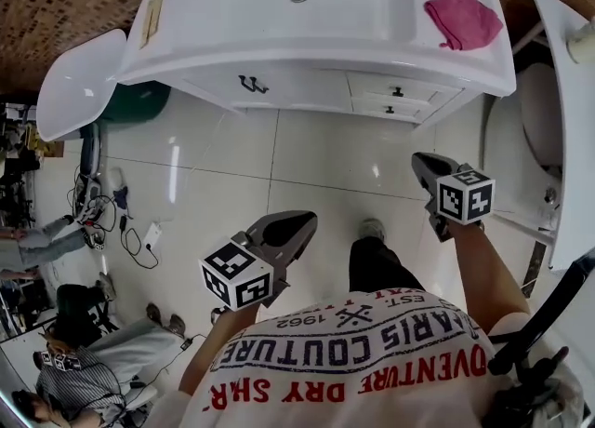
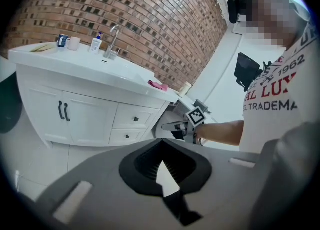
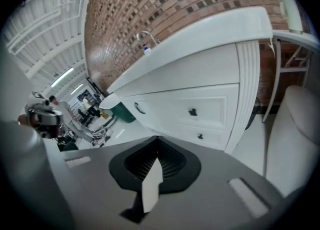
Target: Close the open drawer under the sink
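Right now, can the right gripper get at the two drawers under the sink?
Probably, but only after moving closer: the right gripper hangs apart from the drawers, with only bare floor tiles between them.

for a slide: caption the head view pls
Left gripper and right gripper, both shut, hang before the white vanity; drawers look closed.

The person's white shirt point(image 1: 372, 361) reads "1962", "PARIS COUTURE" and "TRADEMA".
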{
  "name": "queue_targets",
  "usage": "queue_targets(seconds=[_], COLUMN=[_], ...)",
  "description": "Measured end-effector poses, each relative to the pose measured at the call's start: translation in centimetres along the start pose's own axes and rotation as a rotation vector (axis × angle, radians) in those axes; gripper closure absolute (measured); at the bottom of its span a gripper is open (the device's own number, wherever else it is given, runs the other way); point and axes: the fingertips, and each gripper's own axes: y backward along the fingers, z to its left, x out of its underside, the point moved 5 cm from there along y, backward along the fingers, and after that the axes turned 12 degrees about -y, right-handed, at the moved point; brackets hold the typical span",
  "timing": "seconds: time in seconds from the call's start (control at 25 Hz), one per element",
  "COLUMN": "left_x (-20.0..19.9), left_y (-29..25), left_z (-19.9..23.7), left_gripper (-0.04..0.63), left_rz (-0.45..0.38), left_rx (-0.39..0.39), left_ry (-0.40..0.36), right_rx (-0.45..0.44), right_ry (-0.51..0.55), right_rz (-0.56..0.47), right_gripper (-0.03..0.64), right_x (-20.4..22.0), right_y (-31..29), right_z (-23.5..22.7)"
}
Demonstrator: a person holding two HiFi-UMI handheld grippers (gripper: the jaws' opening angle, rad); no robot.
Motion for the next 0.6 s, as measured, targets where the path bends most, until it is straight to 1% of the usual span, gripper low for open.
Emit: queue_targets(seconds=[0.12,0.28,0.48,0.6], left_x=[0.7,3.2,8.1,12.3], left_y=[0.7,4.1,11.2,17.3], left_z=[-1.9,-6.2,-12.7,-17.0], left_gripper=[0.608,0.609,0.609,0.609], left_rz=[-0.035,-0.081,-0.148,-0.174], left_rx=[0.043,0.093,0.15,0.174], left_ry=[-0.037,-0.096,-0.197,-0.235], right_rx=[-0.094,-0.162,-0.171,-0.171], right_ry=[0.046,0.097,0.184,0.222], right_rz=[0.01,-0.01,-0.098,-0.142], right_gripper=[0.609,0.609,0.609,0.609], right_x=[4.3,10.7,18.8,25.7], right_y=[4.0,8.9,14.9,18.5], right_z=[5.9,13.6,22.9,29.4])
